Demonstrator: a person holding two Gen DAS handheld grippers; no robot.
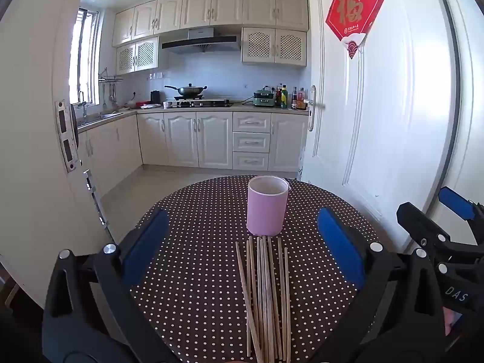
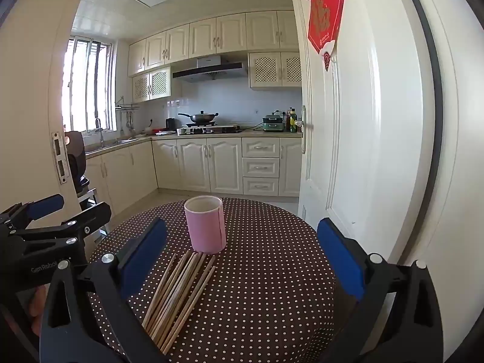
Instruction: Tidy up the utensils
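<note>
A red diamond-shaped door hanging (image 1: 356, 9) on the white door (image 1: 393, 106) bears a large gold character "福"; the small line of print beneath it is too fine to read. In the left wrist view, the right gripper (image 1: 447, 211) shows white letters "DAS" on its black body. In the right wrist view, the left gripper (image 2: 57, 208) carries white lettering "Gen Robot", partly cut off.

Daylight from the window (image 1: 83, 57) brightens both sharp views, glare washing the door (image 1: 393, 106), edges fisheye-bent.
</note>
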